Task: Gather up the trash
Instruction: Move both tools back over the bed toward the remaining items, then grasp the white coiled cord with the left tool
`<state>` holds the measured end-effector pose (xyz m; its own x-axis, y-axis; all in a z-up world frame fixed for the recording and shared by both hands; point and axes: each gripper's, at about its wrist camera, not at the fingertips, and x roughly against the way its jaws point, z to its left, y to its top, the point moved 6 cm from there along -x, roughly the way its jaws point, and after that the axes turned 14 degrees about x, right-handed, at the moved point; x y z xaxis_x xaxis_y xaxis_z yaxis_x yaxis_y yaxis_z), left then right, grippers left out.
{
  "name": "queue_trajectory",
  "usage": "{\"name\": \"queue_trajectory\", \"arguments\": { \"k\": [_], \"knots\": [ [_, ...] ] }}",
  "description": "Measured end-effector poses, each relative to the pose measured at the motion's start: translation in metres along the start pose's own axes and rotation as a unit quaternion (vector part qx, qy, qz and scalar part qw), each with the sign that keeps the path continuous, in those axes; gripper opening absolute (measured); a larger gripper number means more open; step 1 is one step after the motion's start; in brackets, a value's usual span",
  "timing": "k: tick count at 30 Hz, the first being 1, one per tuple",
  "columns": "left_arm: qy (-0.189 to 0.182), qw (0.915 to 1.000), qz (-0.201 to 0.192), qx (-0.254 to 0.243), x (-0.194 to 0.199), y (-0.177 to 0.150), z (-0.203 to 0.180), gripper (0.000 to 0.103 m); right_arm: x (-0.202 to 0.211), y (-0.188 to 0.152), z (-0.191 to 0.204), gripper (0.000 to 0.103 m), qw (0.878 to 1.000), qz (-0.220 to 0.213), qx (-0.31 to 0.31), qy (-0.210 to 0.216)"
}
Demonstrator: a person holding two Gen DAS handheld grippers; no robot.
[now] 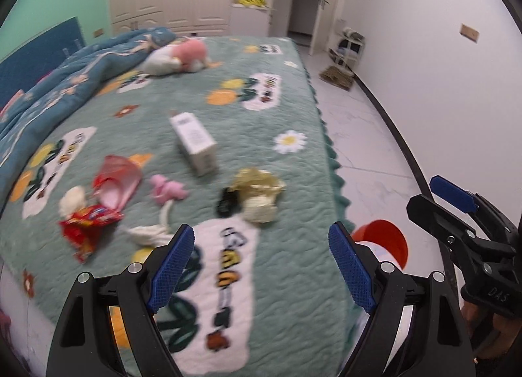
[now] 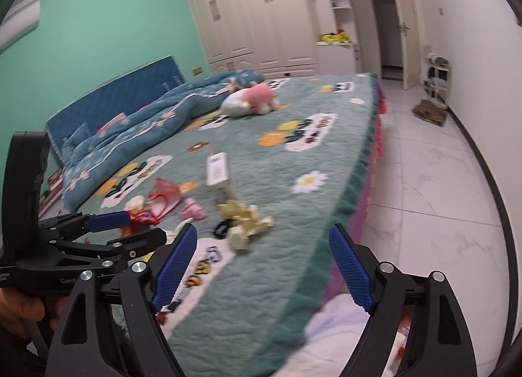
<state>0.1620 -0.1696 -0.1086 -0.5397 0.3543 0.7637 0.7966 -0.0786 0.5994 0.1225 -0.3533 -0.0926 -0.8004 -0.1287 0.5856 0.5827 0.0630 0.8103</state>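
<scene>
Both tongs, left and right, gape empty; trash on bedspread just beyond tips.

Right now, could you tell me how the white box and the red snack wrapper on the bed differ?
The white box is a rigid, oblong carton; the red snack wrapper is crumpled and shapeless. The box is plain and pale, the wrapper bright red with print. The box lies alone, while the wrapper sits among other litter. Both rest on the green bedspread.
</scene>
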Motion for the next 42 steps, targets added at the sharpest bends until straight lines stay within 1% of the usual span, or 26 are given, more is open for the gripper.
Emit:
{"name": "queue_trajectory", "arguments": {
  "k": [2,4,10,15,21,25,30,32,38,40,42],
  "knots": [
    [0.01,0.9999,-0.009,0.009,0.012,-0.001,0.017,0.085,-0.004,0.006,0.017,0.082,1.0,0.002,0.014,0.006],
    [0.016,0.9995,-0.018,0.018,0.021,-0.004,0.032,0.089,-0.004,0.008,0.033,0.082,1.0,0.0,0.026,0.015],
    [0.031,0.9978,-0.037,0.045,0.041,-0.006,0.067,0.089,-0.015,0.022,0.073,0.082,0.998,0.001,0.058,0.037],
    [0.039,0.9964,-0.04,0.063,0.046,-0.008,0.09,0.089,-0.031,0.028,0.097,0.082,0.996,0.012,0.077,0.051],
    [0.054,0.9945,-0.037,0.081,0.042,-0.01,0.116,0.089,-0.051,0.03,0.108,0.082,0.994,0.027,0.09,0.056],
    [0.056,0.9942,-0.019,0.09,0.026,-0.013,0.127,0.089,-0.069,0.028,0.105,0.082,0.994,0.04,0.089,0.052],
    [0.05,0.9939,0.006,0.098,0.003,-0.013,0.132,0.089,-0.094,0.02,0.095,0.082,0.994,0.062,0.079,0.051],
    [0.056,0.9934,0.016,0.099,-0.009,-0.012,0.133,0.089,-0.104,0.018,0.093,0.082,0.993,0.07,0.077,0.051],
    [0.054,0.9911,0.051,0.11,-0.052,-0.009,0.134,0.089,-0.126,0.016,0.086,0.082,0.993,0.083,0.071,0.053],
    [0.061,0.9885,0.064,0.122,-0.068,-0.009,0.137,0.089,-0.133,0.015,0.085,0.082,0.992,0.087,0.073,0.055],
    [0.064,0.9846,0.072,0.146,-0.082,-0.009,0.139,0.089,-0.14,0.015,0.085,0.082,0.991,0.09,0.075,0.059]
  ]
}}
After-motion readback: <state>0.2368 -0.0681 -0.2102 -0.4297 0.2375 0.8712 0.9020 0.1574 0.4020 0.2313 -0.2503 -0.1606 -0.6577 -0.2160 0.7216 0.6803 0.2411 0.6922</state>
